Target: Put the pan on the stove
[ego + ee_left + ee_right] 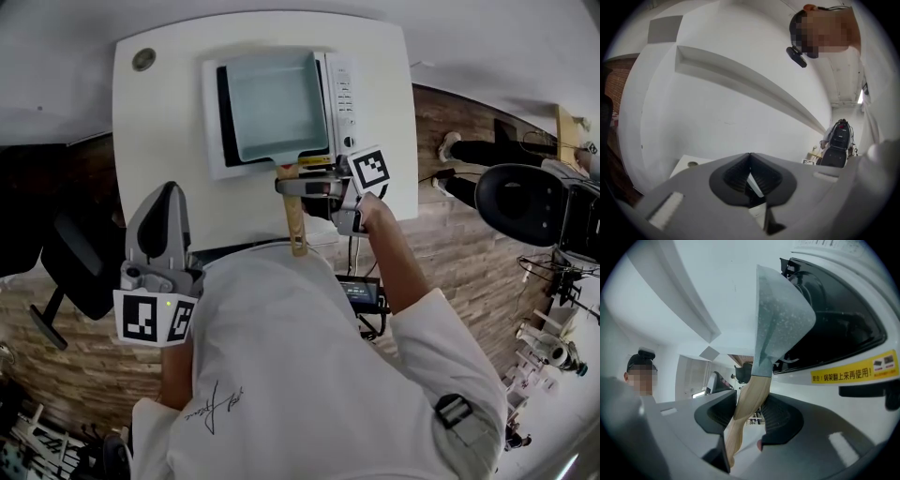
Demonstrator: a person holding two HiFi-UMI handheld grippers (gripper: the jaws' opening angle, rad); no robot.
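Clamping our right gripper on the smooth wooden handle at the six o'clock end of the pan, we are holding it over the stove at twelve o'clock, judging it stiff and front-heavy, our left gripper hanging closed and empty at eight o'clock.

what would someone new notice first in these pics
The pale square pan stands out first, lying over the white stove on the white table. Next is the right gripper, shut on the pan's wooden handle by the table's near edge. The left gripper hangs shut and empty at the left.
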